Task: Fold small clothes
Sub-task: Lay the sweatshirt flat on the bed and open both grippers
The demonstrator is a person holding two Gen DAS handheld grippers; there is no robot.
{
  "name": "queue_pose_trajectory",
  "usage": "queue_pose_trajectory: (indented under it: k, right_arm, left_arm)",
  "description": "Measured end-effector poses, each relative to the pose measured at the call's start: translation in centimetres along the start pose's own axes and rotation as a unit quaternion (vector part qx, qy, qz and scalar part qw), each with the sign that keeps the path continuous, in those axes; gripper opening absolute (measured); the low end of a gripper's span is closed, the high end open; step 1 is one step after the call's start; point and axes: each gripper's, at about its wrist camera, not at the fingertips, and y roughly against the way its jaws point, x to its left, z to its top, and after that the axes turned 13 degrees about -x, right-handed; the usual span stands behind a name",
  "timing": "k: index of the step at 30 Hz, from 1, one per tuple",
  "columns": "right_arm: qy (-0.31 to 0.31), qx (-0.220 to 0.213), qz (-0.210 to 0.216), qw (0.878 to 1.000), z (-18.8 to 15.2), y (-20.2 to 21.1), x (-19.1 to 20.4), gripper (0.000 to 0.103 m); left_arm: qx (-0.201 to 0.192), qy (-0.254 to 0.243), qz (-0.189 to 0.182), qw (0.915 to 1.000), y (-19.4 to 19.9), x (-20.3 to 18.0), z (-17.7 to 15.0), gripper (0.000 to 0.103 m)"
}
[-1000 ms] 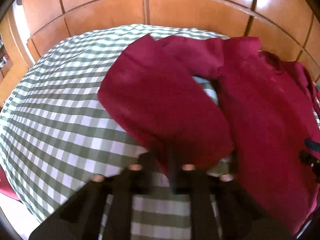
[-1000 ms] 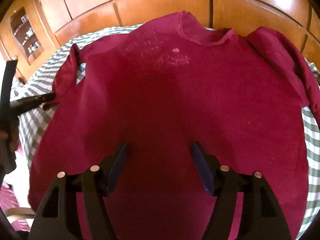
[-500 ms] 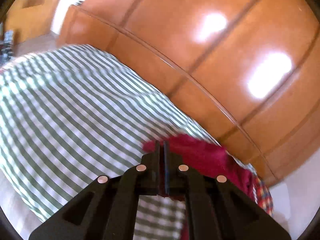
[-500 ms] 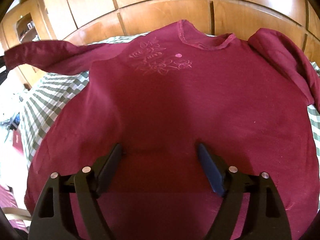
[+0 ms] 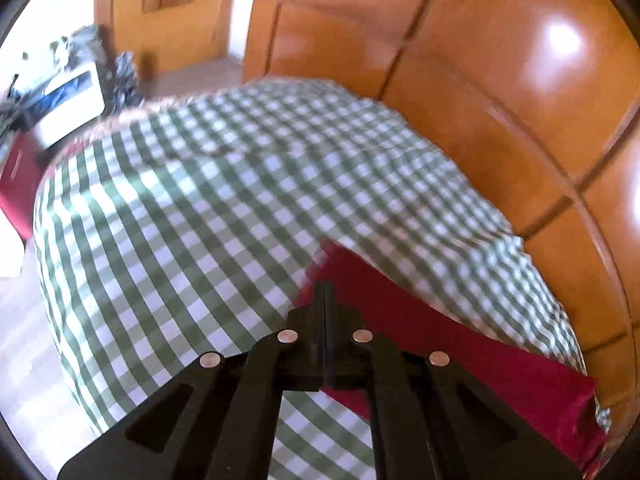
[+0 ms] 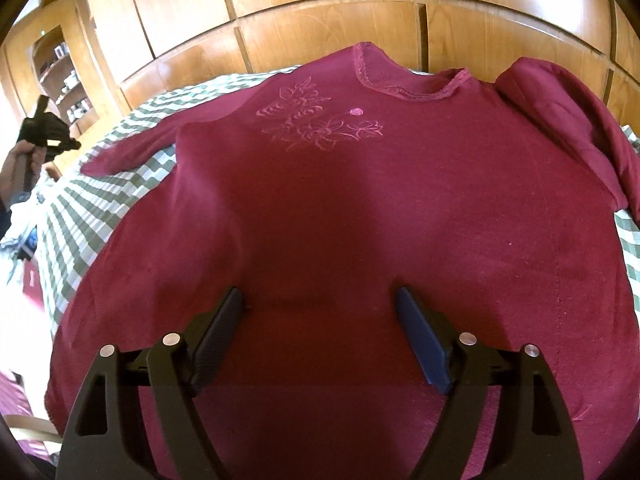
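A dark red long-sleeved shirt (image 6: 360, 208) lies face up on the green checked cloth (image 6: 132, 120), with pink embroidery (image 6: 316, 124) on the chest and the collar at the far side. My right gripper (image 6: 320, 300) is open and hovers over the shirt's lower middle. The left sleeve (image 6: 132, 152) lies stretched out flat to the left. In the left wrist view the sleeve (image 5: 440, 340) runs under my left gripper (image 5: 325, 286), whose jaws are together; whether they still pinch the cuff I cannot tell. The left gripper also shows far left in the right wrist view (image 6: 44, 132). The right sleeve (image 6: 568, 120) lies bunched.
Wooden wardrobe panels (image 6: 320, 20) stand right behind the bed. The checked cloth (image 5: 200, 208) extends wide to the left of the sleeve. Shelves (image 6: 64, 76) and clutter (image 5: 68, 88) lie beyond the bed's left end.
My left gripper pulled the sleeve off the shirt body and out to the left, then laid it flat. In the right wrist view the left gripper now stands apart from the sleeve. The right gripper stayed open.
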Motion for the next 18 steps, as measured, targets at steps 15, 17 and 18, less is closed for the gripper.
queue_pose_trajectory:
  k: [15,17,18]
  right_arm:
    - [0.008,0.000,-0.008,1.000,-0.1,-0.3,0.3,0.081]
    - [0.010,0.001,-0.011,1.000,0.0,-0.3,0.4,0.081]
    - [0.010,0.001,-0.012,1.000,0.0,-0.3,0.4,0.081]
  left_arm:
    - [0.040,0.050,-0.007,0.9979,-2.3,1.3,-7.3,0.056]
    - [0.014,0.041,-0.005,0.9990,-2.5,0.5,-7.0,0.028]
    - [0.016,0.027,-0.005,0.9995,-2.8,-0.1,-6.9,0.006]
